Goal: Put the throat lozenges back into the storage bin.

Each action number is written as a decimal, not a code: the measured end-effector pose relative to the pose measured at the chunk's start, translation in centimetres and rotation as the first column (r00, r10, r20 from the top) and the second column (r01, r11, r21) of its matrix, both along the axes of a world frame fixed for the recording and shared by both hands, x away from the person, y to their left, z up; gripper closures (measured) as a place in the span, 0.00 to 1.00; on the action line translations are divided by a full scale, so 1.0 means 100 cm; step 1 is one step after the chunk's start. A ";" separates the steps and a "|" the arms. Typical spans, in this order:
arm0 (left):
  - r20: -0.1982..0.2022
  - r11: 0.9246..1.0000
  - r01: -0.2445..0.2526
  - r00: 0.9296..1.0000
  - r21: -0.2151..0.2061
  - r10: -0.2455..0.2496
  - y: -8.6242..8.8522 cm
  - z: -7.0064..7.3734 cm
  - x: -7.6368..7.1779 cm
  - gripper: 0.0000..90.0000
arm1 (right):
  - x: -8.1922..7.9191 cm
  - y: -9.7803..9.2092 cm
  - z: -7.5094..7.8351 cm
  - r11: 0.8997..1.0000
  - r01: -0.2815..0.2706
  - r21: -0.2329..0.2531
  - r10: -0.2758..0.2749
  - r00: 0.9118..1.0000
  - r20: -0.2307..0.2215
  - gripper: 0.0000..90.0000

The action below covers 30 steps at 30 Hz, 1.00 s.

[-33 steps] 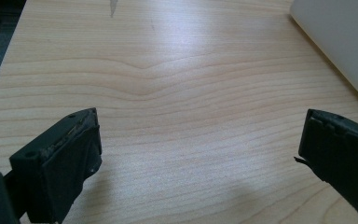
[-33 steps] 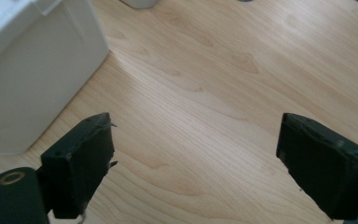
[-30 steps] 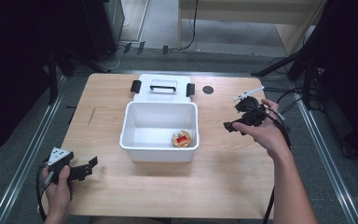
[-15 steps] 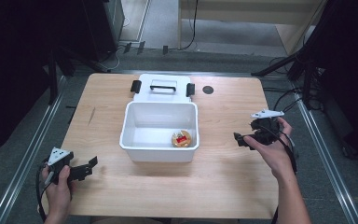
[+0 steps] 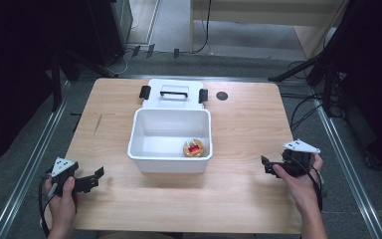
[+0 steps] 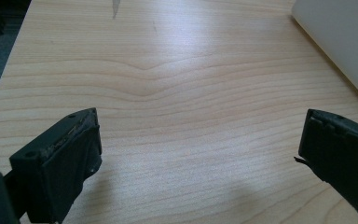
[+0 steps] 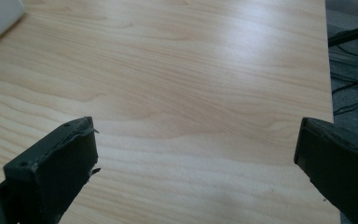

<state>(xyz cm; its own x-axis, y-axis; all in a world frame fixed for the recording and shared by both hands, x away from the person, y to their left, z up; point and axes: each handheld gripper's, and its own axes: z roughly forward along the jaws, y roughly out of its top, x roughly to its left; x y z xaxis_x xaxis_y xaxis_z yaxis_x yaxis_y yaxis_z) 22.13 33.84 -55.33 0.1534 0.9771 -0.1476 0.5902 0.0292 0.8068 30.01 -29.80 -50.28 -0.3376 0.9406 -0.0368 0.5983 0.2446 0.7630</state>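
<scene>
Wooden table (image 5: 238, 129), white bin (image 5: 169, 140) at its centre with its lid (image 5: 173, 94) lying just behind, left gripper (image 5: 93, 179) and right gripper (image 5: 267, 165) low over the near corners — jaws spread apart, empty — small round red-and-gold item (image 5: 193, 148) inside the bin.

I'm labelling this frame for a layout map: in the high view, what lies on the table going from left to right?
Left gripper → white bin with a small round item near its right wall → right gripper.
</scene>
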 end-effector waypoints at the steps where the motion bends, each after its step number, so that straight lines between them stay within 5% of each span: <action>1: -0.001 1.000 0.001 1.000 0.000 -0.001 0.000 0.000 0.000 0.00 | -0.002 -0.002 -0.003 1.000 0.005 -0.001 -0.005 1.000 0.004 0.00; 12: 0.001 1.000 -0.002 1.000 0.001 0.002 0.000 0.000 0.000 0.00 | -0.028 -0.021 -0.025 0.999 0.046 0.007 -0.046 0.999 0.016 0.00; 30: -0.002 1.000 -0.001 1.000 0.005 0.001 0.000 0.000 0.000 0.00 | -0.065 -0.039 -0.038 0.997 0.070 0.032 -0.071 0.996 0.044 0.00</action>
<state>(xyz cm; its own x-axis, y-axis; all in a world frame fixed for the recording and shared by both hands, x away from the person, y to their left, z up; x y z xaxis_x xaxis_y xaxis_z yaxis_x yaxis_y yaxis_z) 22.09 33.79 -55.31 0.1519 0.9780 -0.1429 0.5916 0.0259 0.8058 23.52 -33.70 -54.05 -0.2689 0.9629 -0.0217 0.5779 0.1793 0.7962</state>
